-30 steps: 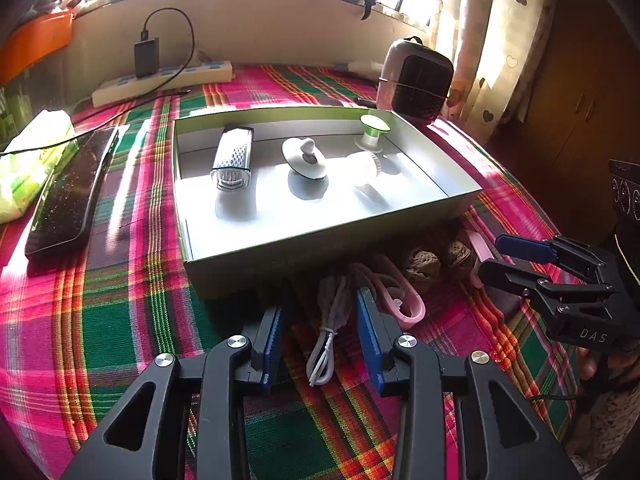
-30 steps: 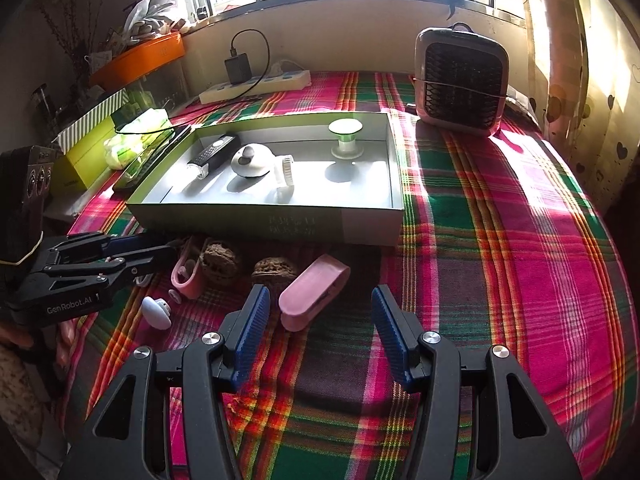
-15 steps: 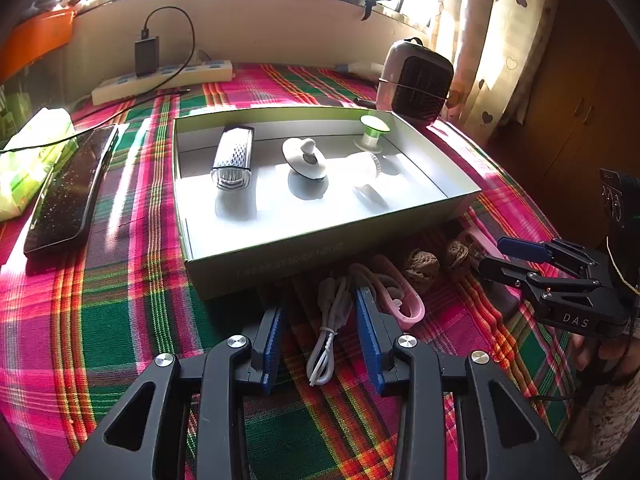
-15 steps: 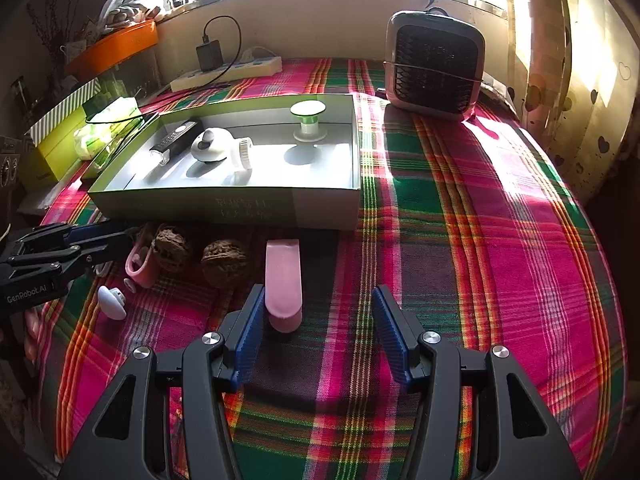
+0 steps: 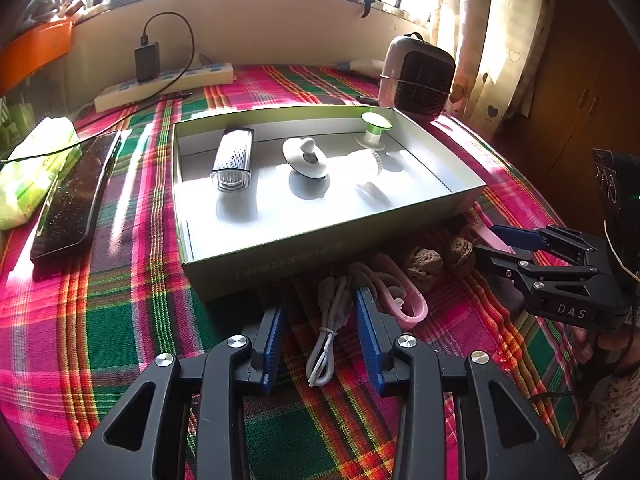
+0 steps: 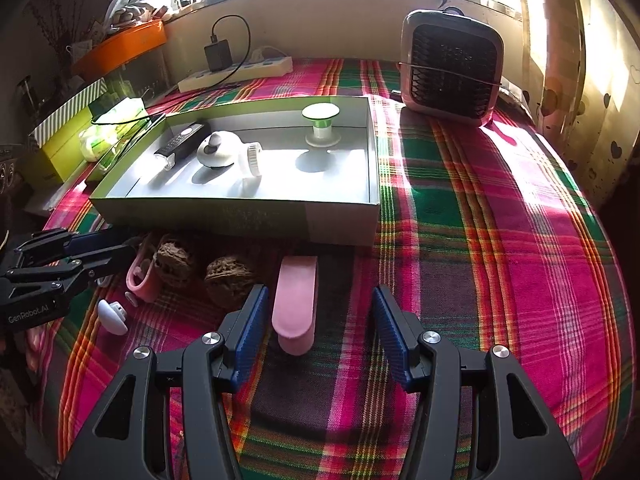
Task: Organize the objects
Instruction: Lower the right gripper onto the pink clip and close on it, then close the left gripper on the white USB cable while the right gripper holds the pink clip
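Note:
A shallow green box on the plaid tablecloth holds a metal torch, a white round gadget, a white cap and a green-topped spool. My left gripper is open, its fingers on either side of a coiled white cable. My right gripper is open around a pink oblong case. Two walnuts, a pink carabiner and a small white piece lie in front of the box.
A small heater stands behind the box on the right. A power strip with a charger, a black phone and a green tissue pack lie to the left. An orange tray sits on the sill.
My right gripper has swung left and closer, so the pink case now lies lengthwise between its fingers. My left gripper has stayed around the white cable.

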`<state>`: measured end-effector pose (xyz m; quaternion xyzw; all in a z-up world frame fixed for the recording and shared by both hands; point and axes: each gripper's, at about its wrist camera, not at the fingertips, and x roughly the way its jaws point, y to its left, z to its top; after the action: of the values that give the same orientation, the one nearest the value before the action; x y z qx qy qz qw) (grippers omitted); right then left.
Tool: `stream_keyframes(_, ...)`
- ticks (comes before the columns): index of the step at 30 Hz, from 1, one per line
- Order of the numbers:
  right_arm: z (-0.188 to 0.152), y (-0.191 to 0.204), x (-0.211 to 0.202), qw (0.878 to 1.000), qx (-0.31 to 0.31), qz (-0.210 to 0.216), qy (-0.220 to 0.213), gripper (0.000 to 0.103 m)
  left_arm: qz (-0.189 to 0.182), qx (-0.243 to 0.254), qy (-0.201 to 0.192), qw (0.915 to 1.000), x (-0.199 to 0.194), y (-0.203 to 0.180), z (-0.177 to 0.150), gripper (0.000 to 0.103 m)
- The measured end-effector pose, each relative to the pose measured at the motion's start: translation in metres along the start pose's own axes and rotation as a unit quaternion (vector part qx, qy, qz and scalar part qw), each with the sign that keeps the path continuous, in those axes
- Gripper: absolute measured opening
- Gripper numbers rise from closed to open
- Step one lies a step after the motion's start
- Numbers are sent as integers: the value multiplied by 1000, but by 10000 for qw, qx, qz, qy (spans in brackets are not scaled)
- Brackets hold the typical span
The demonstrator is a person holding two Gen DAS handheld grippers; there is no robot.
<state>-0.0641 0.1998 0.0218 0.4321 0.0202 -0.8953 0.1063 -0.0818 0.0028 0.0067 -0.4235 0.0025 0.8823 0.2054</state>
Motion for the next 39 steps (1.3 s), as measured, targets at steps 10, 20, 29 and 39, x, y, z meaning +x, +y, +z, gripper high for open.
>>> stream_keyframes(10, 0, -3, -1, 10000, 59, 61, -34, 39, 163, 96, 14, 9998, 1, -4, 0, 30)
stream_keyframes(20, 0, -5, -2, 9999, 111, 109, -48, 24, 250, 137, 29, 9996, 1, -6, 0, 17)
stream_keyframes(29, 0, -5, -2, 9999, 110, 123, -48, 19, 242, 111, 25, 9996, 0, -6, -1, 17)
stream_keyframes(39, -1, -3, -6, 9997, 114, 190, -84, 19, 245, 57, 27, 9997, -2, -5, -2, 17)
